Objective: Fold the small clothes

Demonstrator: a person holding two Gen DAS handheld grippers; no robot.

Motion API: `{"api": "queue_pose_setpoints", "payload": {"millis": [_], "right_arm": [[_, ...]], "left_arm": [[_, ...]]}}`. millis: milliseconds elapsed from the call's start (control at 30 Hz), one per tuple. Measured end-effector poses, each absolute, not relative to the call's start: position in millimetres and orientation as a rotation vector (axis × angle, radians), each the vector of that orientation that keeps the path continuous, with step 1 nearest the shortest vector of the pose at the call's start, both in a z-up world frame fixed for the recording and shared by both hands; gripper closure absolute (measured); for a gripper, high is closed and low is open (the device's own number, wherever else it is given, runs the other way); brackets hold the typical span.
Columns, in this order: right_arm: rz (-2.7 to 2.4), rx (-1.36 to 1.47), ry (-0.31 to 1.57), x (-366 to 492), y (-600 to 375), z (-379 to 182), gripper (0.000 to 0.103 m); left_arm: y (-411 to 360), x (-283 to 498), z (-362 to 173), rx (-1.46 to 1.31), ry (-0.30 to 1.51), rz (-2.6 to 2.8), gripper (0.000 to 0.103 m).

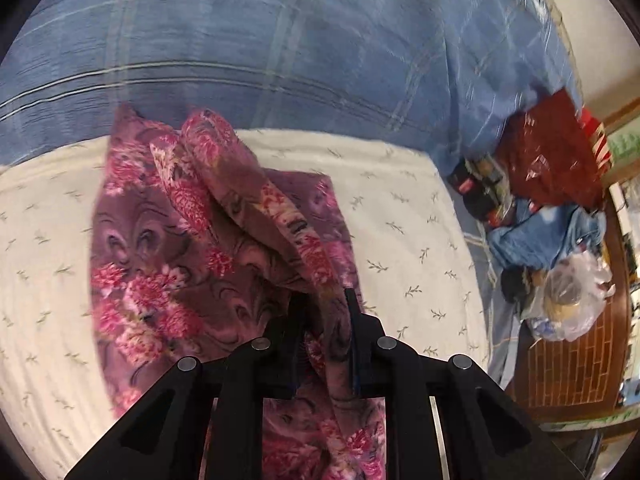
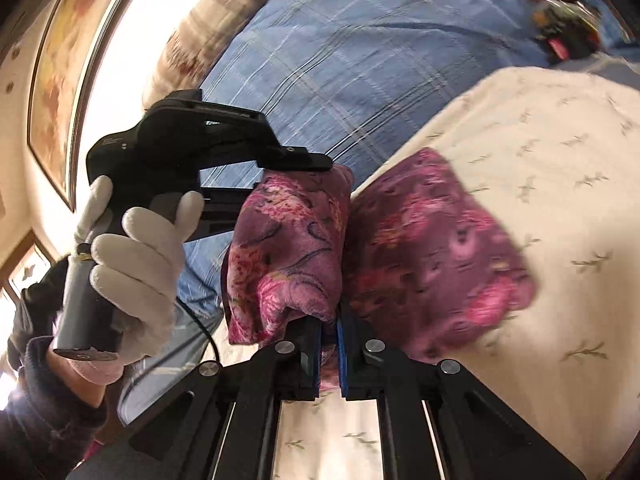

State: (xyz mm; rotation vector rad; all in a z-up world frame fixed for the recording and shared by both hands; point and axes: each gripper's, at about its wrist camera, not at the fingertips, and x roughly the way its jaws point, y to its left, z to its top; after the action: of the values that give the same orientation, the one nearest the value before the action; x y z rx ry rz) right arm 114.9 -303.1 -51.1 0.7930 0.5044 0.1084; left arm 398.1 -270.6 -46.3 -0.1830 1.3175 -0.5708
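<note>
Purple floral garment point(image 1: 224, 248), a soft cloth printed with pink blossoms, is lifted in folds off a cream blanket point(image 1: 404, 208) sprigged with small leaf marks, and both grippers have hold of it. Nearest in the left wrist view, the left gripper point(image 1: 325, 300) has its two black fingers drawn narrow with a ridge of the cloth pinched between them, the rest trailing down and away over the blanket. In the right wrist view the right gripper point(image 2: 329, 328) is nearly closed, its blue-lined pads clamped on another edge of the same cloth point(image 2: 288, 256), which bunches upright just above the fingers; a flatter part point(image 2: 432, 256) lies on the blanket point(image 2: 540, 152) to the right. Beside that bunch, a white-gloved hand point(image 2: 132, 276) grips the handle of the left gripper, whose black body reaches the top of the cloth. Beyond the blanket spreads a blue checked bedcover point(image 1: 304, 40). At the far right edge sit a red bag point(image 1: 556, 152), crumpled blue clothing point(image 1: 548, 236) and a clear plastic bag point(image 1: 572, 300) above a wooden floor.
</note>
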Motion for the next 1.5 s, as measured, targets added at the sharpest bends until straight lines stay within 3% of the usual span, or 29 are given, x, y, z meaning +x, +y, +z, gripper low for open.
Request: {"api": "queue_pose_setpoints", "payload": {"millis": [167, 300, 433, 500, 600, 700, 733, 1033, 1067, 1100, 1133, 1267, 1400, 1500], "right_arm": [[0.065, 0.909, 0.527, 111, -331, -82, 0.094], [0.048, 0.945, 0.574, 103, -335, -87, 0.092], [0.031, 0.960, 0.526, 80, -347, -68, 0.090], [-0.011, 0.969, 0.454, 69, -360, -54, 0.089], [-0.063, 0.995, 0.356, 74, -383, -34, 0.085], [0.036, 1.018, 0.421, 129, -394, -23, 0.077], [0.084, 1.037, 0.473, 154, -394, -26, 0.069], [0.028, 0.852, 0.856, 277, -381, -56, 0.069], [0.070, 0.841, 0.879, 283, -378, -56, 0.078], [0.097, 0.811, 0.861, 285, -375, -51, 0.094], [0.131, 0.781, 0.833, 284, -372, -43, 0.098], [0.128, 0.756, 0.675, 278, -383, -21, 0.098], [-0.010, 0.719, 0.899, 292, -391, -73, 0.098], [0.046, 0.781, 0.832, 273, -394, -63, 0.090]], "left_arm": [[-322, 408, -85, -0.187, 1.358, -0.581, 0.075], [-327, 413, -89, -0.279, 1.368, -0.638, 0.075], [-280, 416, -68, -0.310, 1.273, -0.639, 0.067], [-246, 419, -68, -0.348, 1.250, -0.604, 0.057], [-212, 419, -79, -0.341, 1.242, -0.539, 0.057], [-189, 417, -104, -0.357, 1.276, -0.499, 0.057], [-181, 417, -109, -0.366, 1.286, -0.498, 0.057], [-147, 407, -107, -0.326, 1.249, -0.517, 0.057], [-142, 406, -104, -0.323, 1.249, -0.517, 0.057], [-145, 408, -107, -0.320, 1.250, -0.519, 0.057], [-144, 406, -103, -0.321, 1.251, -0.524, 0.057], [-148, 409, -112, -0.305, 1.254, -0.509, 0.056], [-156, 411, -138, -0.316, 1.333, -0.481, 0.056], [-149, 404, -132, -0.333, 1.320, -0.502, 0.056]]}}
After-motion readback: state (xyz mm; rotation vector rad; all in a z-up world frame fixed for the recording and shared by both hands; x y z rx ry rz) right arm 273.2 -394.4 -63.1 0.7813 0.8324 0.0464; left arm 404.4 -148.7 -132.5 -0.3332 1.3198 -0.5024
